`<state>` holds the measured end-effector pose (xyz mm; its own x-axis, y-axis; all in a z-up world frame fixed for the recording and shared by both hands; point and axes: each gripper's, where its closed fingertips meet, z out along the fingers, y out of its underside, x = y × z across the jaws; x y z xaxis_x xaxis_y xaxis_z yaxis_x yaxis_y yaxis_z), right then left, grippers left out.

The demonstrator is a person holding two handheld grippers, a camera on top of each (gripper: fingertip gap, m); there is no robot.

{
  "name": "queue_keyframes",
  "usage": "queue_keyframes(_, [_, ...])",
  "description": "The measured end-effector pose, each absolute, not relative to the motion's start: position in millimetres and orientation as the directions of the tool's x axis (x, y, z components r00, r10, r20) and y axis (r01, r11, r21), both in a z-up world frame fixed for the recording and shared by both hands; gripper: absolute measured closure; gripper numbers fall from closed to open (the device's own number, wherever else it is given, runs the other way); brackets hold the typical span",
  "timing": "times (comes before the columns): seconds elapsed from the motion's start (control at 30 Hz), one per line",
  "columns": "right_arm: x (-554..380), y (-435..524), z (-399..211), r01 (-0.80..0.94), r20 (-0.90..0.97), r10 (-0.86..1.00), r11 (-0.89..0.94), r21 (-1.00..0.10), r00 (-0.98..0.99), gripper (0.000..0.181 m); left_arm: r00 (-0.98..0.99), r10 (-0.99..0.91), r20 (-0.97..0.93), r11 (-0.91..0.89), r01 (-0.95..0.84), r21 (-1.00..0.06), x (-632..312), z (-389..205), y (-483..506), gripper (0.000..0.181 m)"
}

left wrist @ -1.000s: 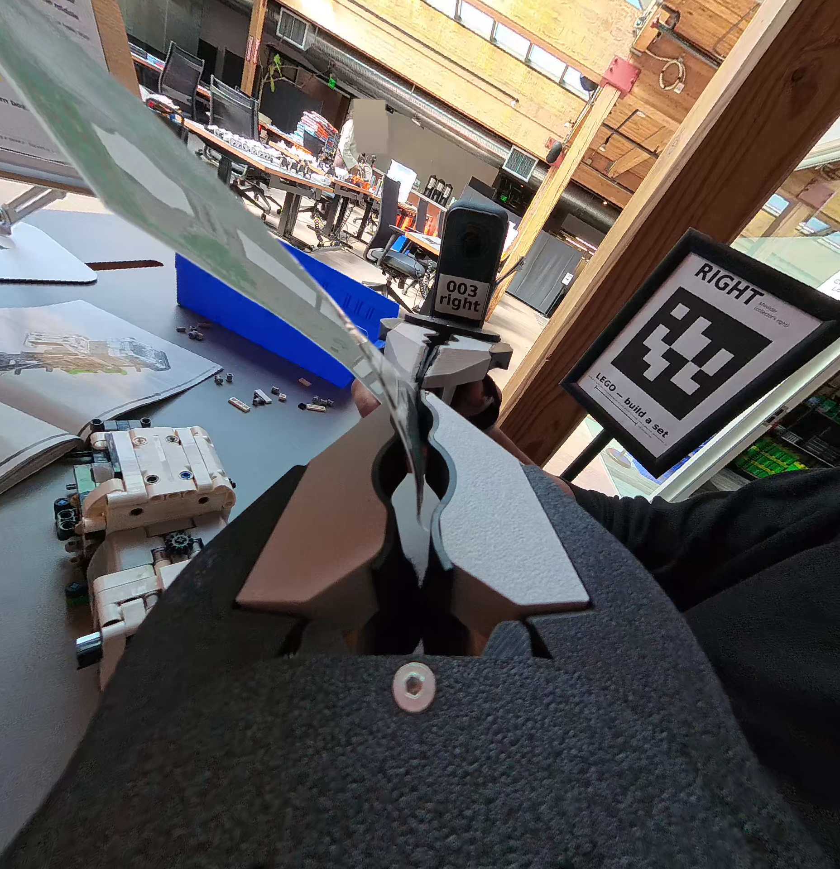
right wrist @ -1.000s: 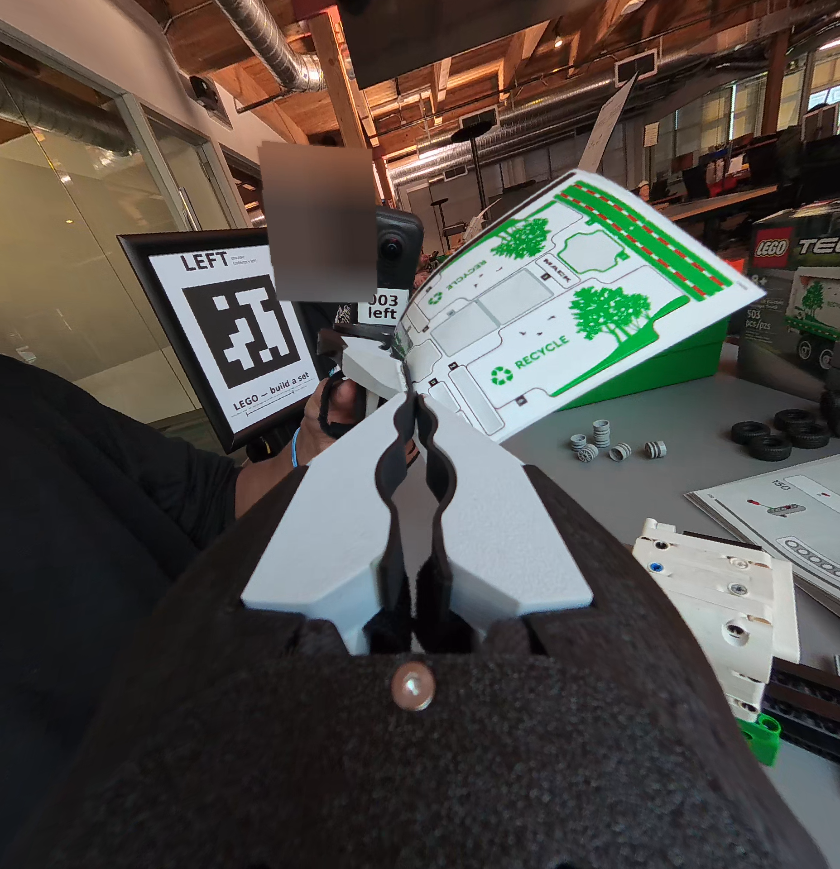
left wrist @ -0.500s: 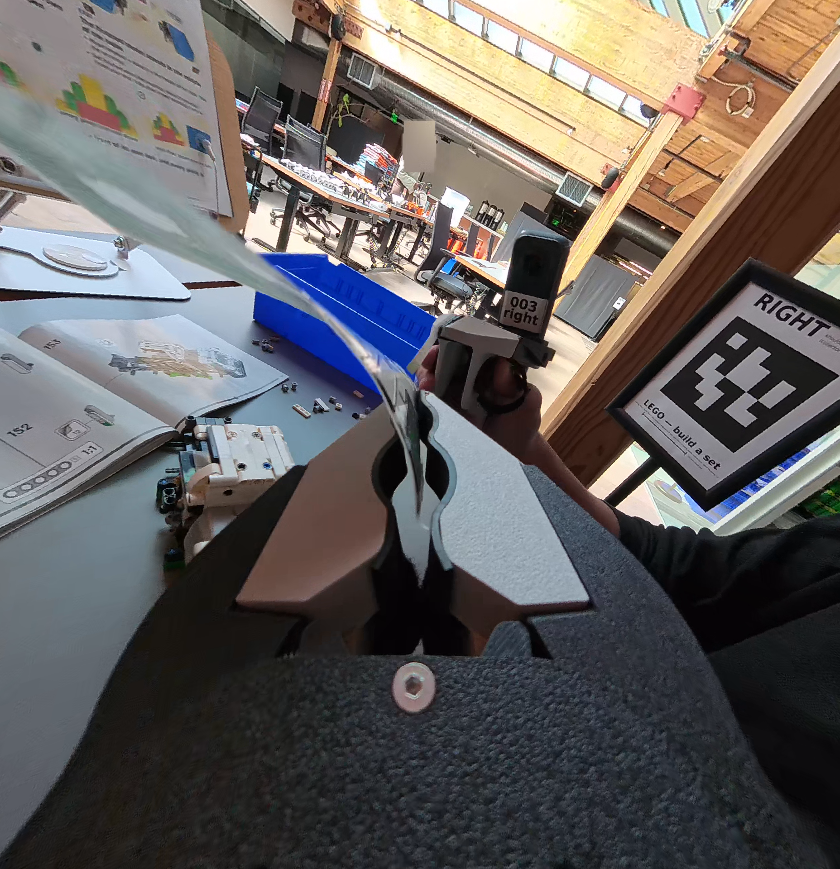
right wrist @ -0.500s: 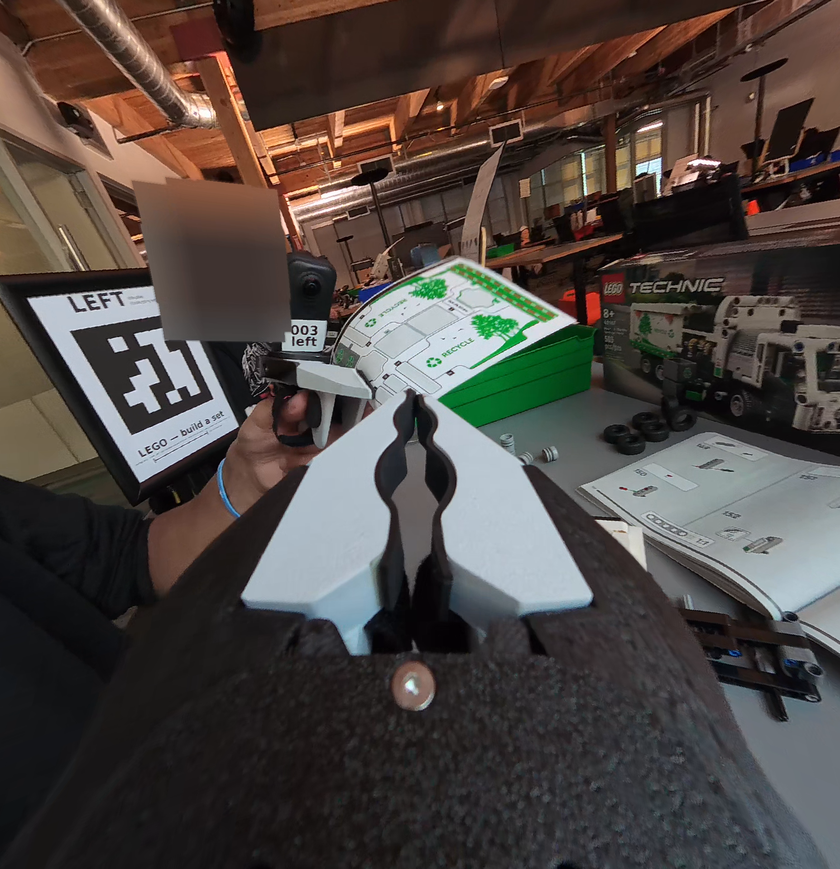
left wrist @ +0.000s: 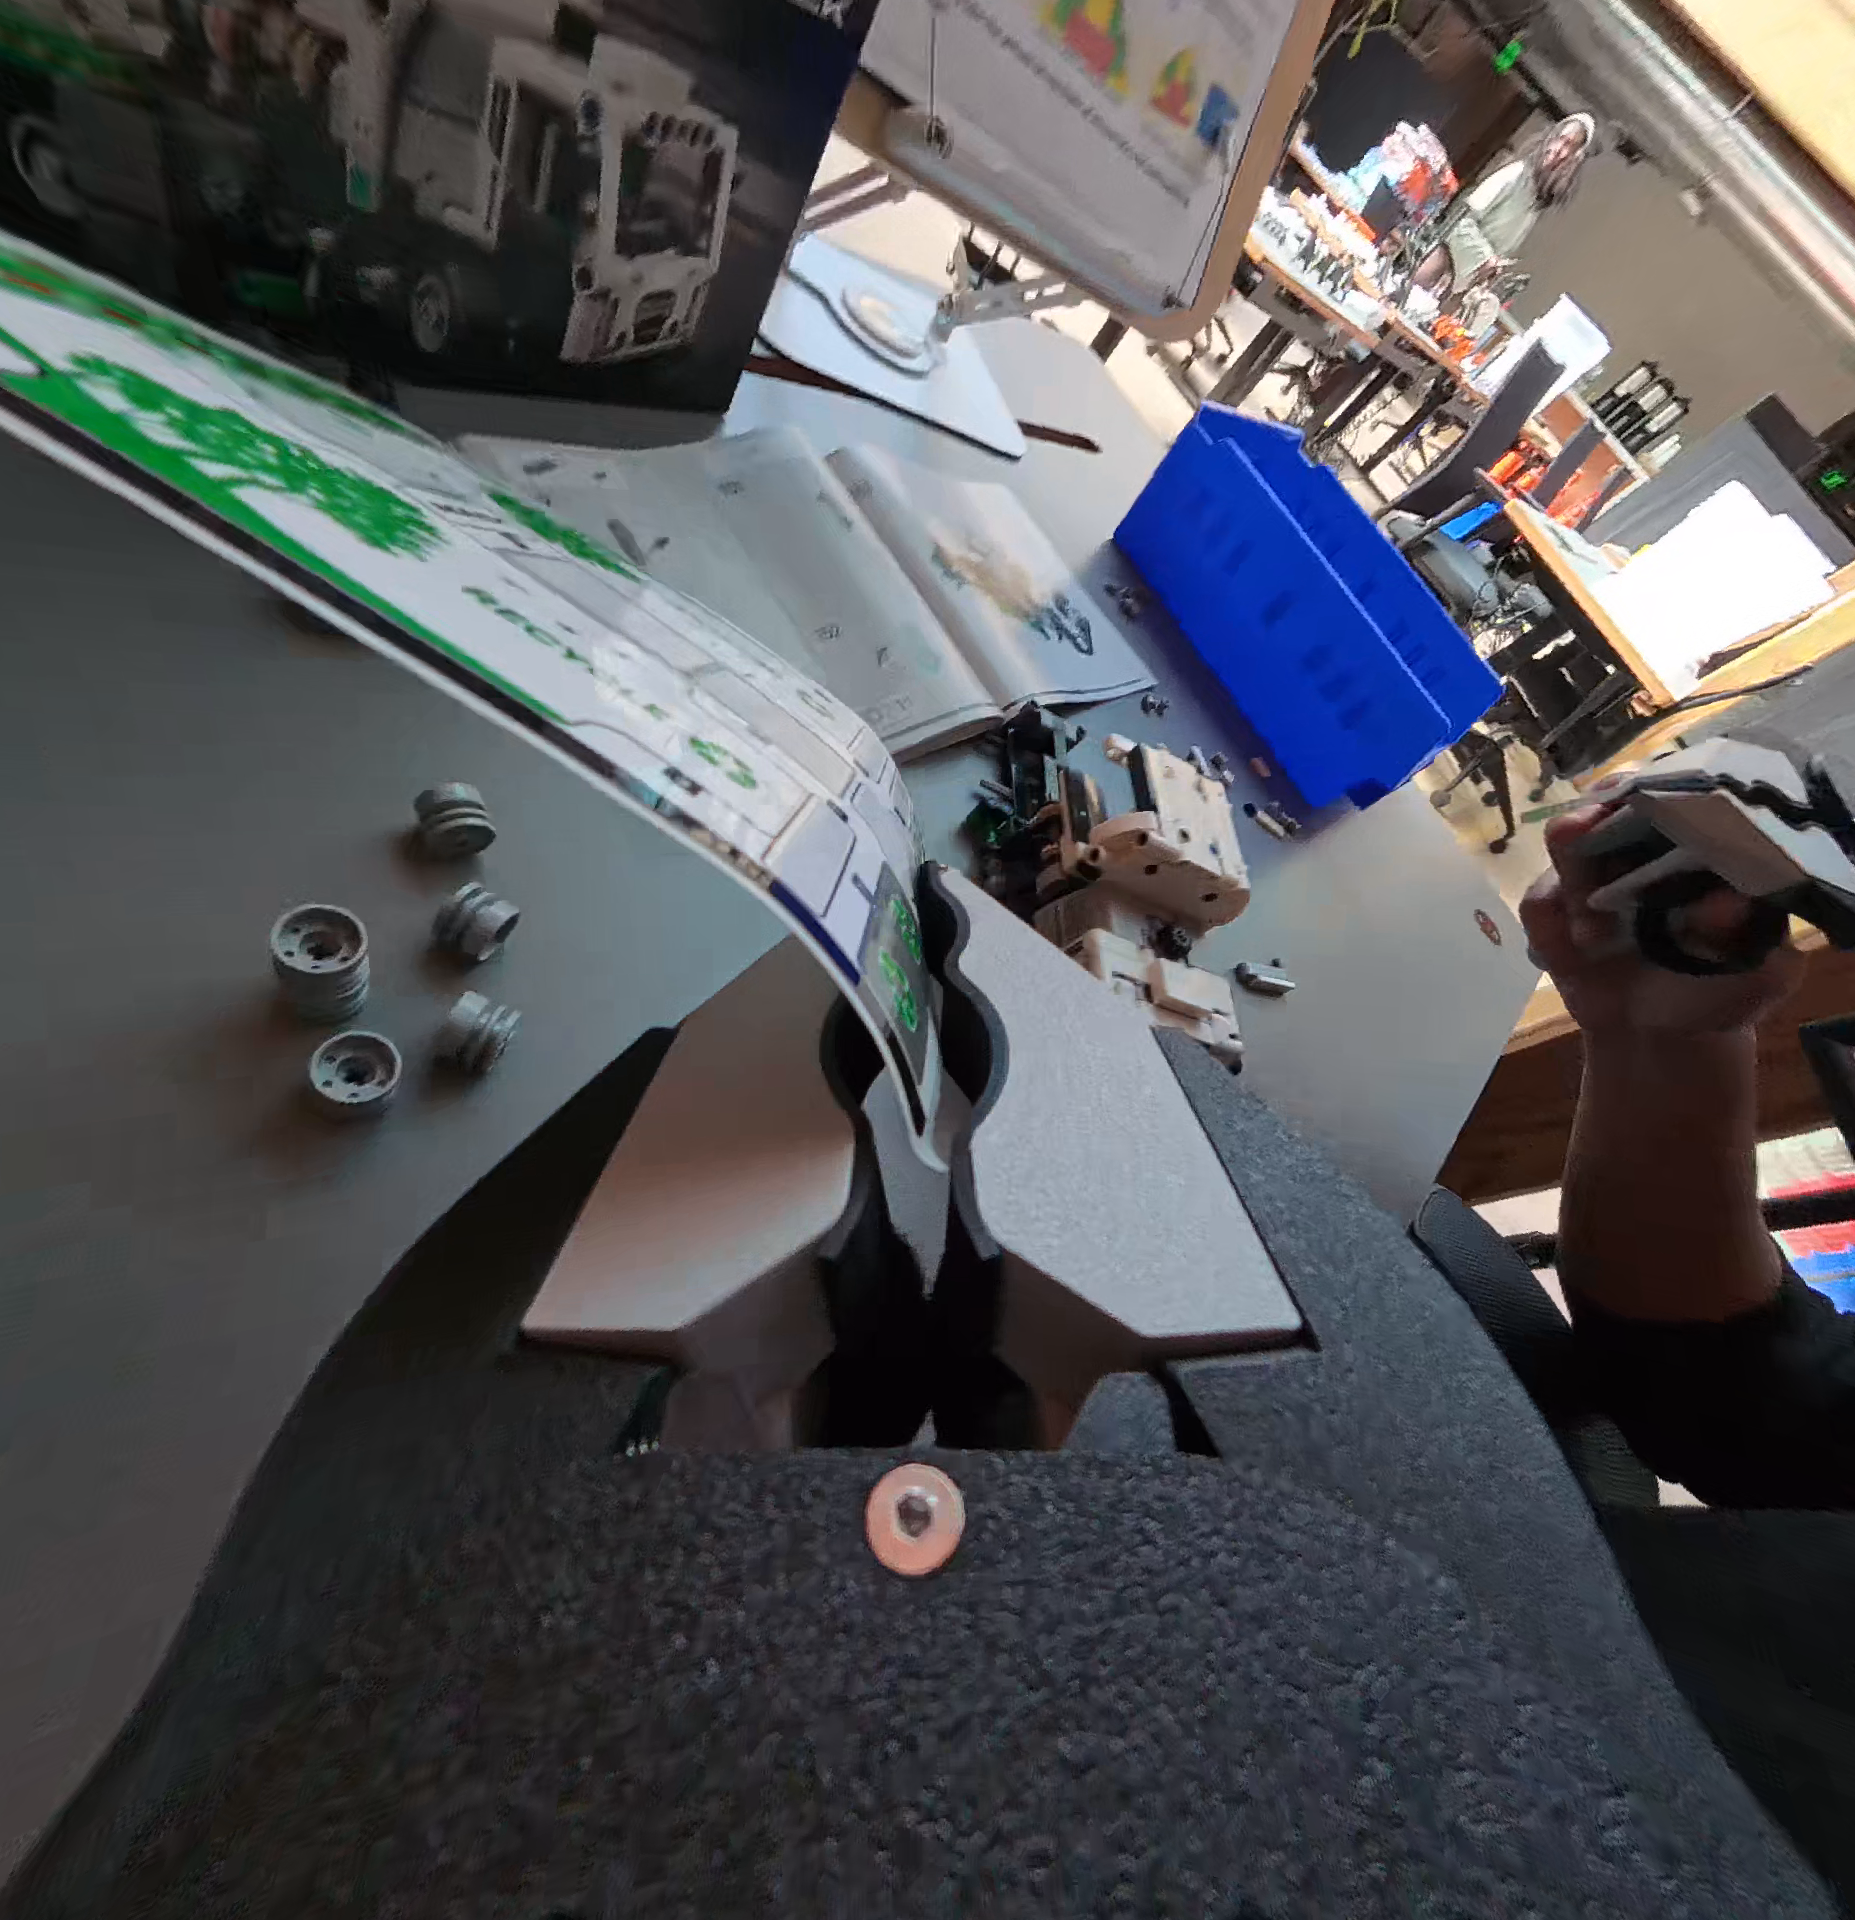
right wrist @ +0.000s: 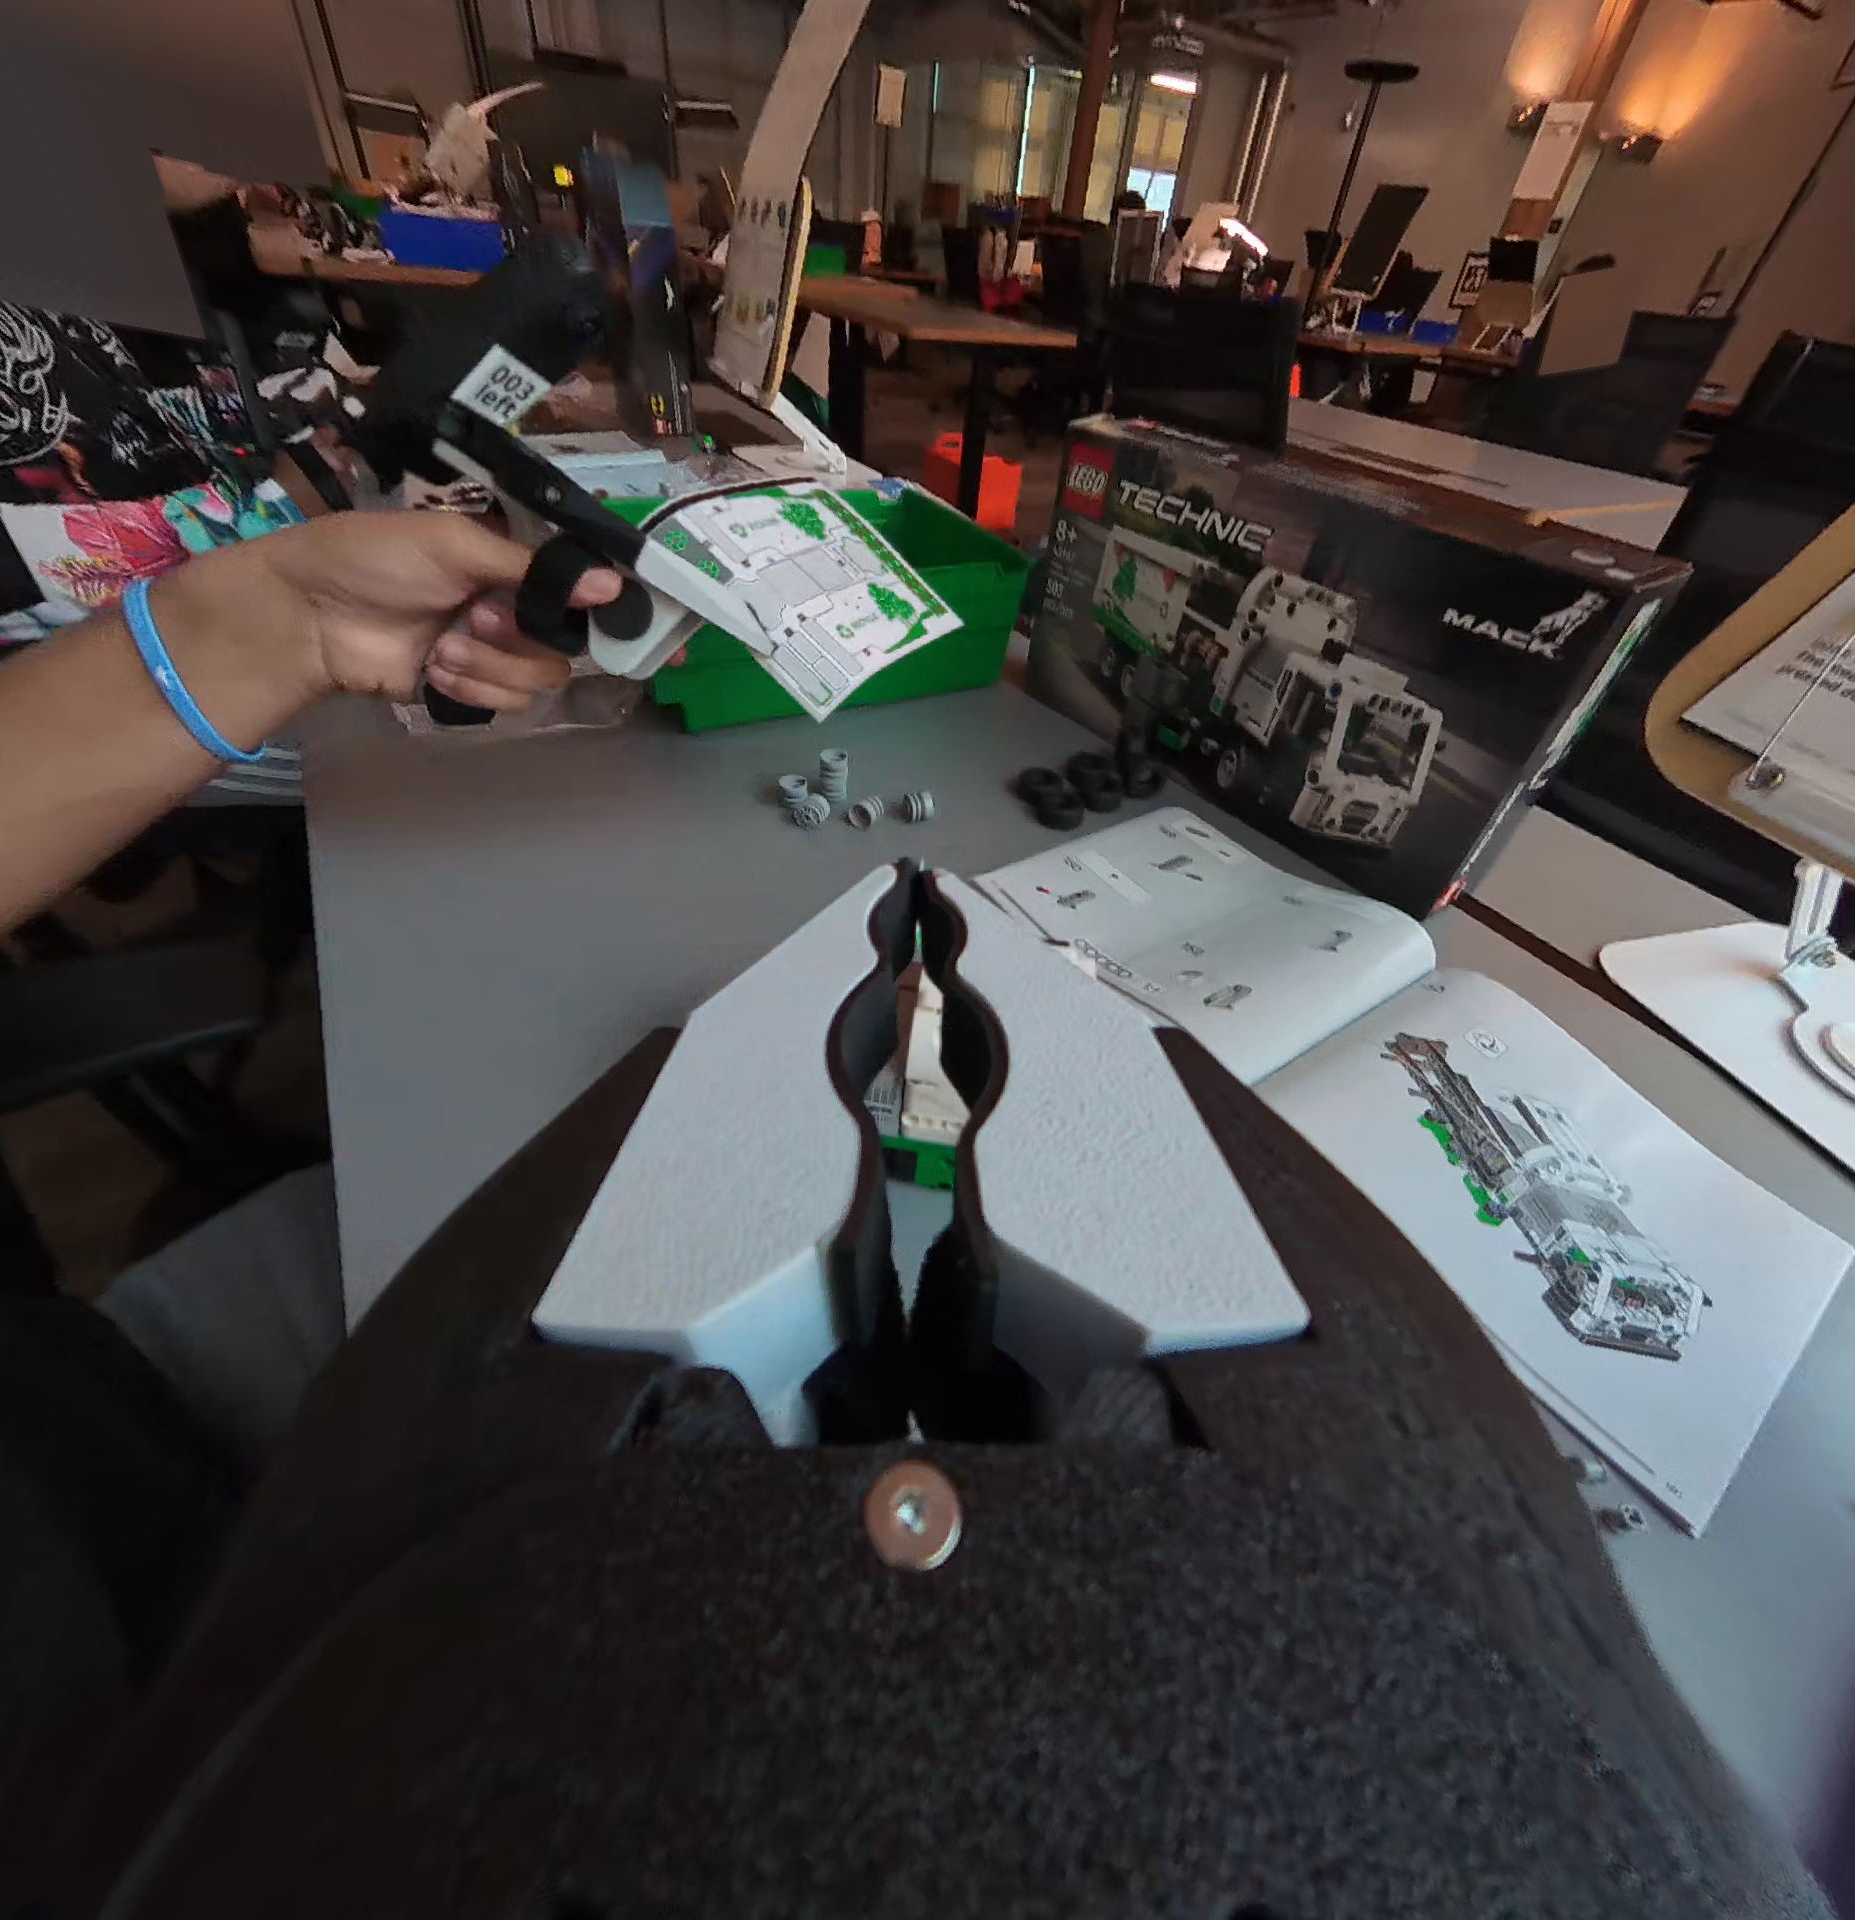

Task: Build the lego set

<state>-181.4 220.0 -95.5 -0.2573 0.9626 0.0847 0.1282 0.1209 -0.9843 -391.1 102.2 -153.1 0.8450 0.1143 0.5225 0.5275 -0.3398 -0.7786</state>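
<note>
My left gripper [left wrist: 928, 894] is shut on one corner of a white and green sticker sheet [left wrist: 383, 540]. The sheet arches up and left over the grey table. The sheet also shows in the right wrist view [right wrist: 809, 582], held in front of a green bin [right wrist: 954, 582]. My right gripper [right wrist: 915, 873] is shut and empty, held low over the table. The partly built white lego truck [left wrist: 1151, 862] lies on the table. Part of the truck shows through the gap between the right gripper's fingers [right wrist: 928, 1101].
Several grey wheel hubs [right wrist: 840, 800] and black tyres [right wrist: 1079, 779] lie near the lego box [right wrist: 1318, 644]. The open instruction booklet [right wrist: 1422, 1091] lies to the right. A blue bin [left wrist: 1307, 623] stands behind the truck with small loose parts by it. A sign stand [right wrist: 1785, 727] is far right. One gripper's finger ends stand about 25 cm off the other's. The partly built white lego truck [left wrist: 1151, 862] is about equally far from each gripper, around 15 cm.
The two grippers met at the sheet's corner, then drew apart. My left gripper swung with the sheet to face the table. My right gripper turned down over the truck.
</note>
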Motion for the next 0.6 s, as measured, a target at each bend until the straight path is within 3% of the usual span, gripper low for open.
queue_keyframes(0.2, [-183, 237, -128, 0.207, 0.088, 0.963, 0.144, -0.968, -0.256, 0.181, 0.837, 0.194, 0.511, -0.481, 0.536, -0.694, -425, -189, 131, 0.181])
queue_keyframes(0.37, [-184, 251, -125, 0.187, 0.065, 0.964, 0.116, -0.975, -0.259, 0.181, 0.911, 0.163, 0.378, -0.577, 0.399, -0.712, -454, -166, 148, 0.181])
queue_keyframes(0.43, [-186, 255, -125, 0.181, 0.05, 0.962, 0.102, -0.978, -0.269, 0.181, 0.884, 0.178, 0.432, -0.576, 0.449, -0.683, -463, -168, 154, 0.181])
queue_keyframes(0.6, [-191, 264, -137, 0.198, -0.017, 0.96, 0.041, -0.979, -0.279, 0.181, 0.643, 0.268, 0.718, -0.515, 0.725, -0.457, -479, -208, 158, 0.181])
